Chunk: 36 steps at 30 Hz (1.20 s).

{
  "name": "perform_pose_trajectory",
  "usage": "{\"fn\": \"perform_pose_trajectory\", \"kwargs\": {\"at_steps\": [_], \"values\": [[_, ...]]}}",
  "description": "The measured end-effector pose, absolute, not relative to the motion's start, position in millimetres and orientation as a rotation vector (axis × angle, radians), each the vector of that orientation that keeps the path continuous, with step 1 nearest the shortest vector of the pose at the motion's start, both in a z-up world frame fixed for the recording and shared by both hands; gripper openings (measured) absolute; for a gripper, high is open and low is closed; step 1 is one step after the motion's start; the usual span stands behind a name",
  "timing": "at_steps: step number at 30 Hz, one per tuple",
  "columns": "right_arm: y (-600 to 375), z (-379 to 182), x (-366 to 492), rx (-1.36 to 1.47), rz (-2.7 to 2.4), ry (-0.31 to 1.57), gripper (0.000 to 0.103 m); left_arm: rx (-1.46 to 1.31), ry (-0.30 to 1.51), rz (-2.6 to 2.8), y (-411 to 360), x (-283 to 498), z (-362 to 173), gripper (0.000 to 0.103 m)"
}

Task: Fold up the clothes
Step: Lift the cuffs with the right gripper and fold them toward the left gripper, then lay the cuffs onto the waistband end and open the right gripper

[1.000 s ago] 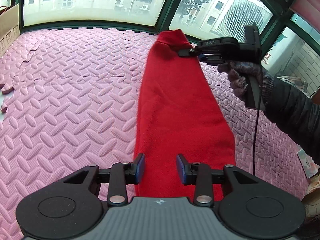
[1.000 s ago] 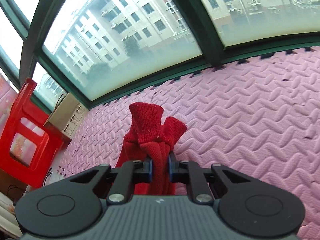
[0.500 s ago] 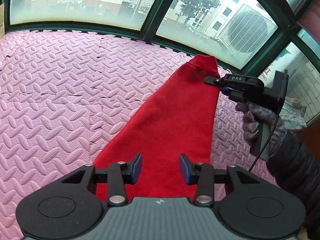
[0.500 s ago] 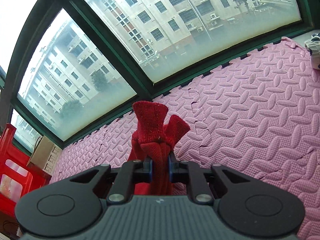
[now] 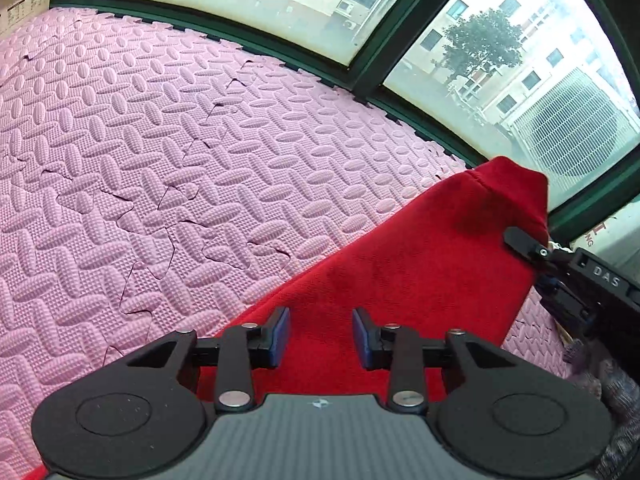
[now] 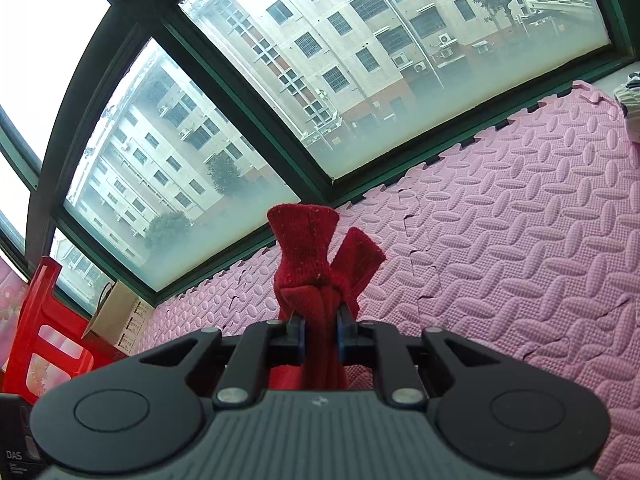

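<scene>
Just ahead of the left claw (image 5: 319,336), jaws held apart with nothing between them, the red garment (image 5: 400,272) is seen stretched out over the pink foam mat (image 5: 160,160). Its long axis is run away toward the far right, where a bunched knit end is clamped tight in the right claw (image 6: 320,330). The near end is therefore judged closest to the left claw. The garment's near hem is hidden beneath that claw's body, and whether the far end is lifted off the mat cannot be made out.
</scene>
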State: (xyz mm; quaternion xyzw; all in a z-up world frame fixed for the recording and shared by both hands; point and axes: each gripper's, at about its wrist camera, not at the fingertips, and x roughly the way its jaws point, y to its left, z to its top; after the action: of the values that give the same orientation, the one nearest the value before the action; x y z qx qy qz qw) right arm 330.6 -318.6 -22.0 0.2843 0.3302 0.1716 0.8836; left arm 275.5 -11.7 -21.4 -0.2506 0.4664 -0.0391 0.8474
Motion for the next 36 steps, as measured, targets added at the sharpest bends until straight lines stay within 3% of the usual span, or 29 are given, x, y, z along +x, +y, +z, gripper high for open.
{"fn": "perform_pose_trajectory", "kwargs": {"at_steps": [9,24,36], "values": [[-313,9,309,0.54,0.409,0.647,0.013,-0.465,0.929,-0.164,-17,235,16,0.036],[-259,74,233,0.267,0.587,0.496,0.013,-0.377,0.866,-0.094,44,38,48,0.039],[-175,84,120,-0.109,0.745,0.38,0.013,-0.438,0.86,-0.04,73,23,18,0.037]]}}
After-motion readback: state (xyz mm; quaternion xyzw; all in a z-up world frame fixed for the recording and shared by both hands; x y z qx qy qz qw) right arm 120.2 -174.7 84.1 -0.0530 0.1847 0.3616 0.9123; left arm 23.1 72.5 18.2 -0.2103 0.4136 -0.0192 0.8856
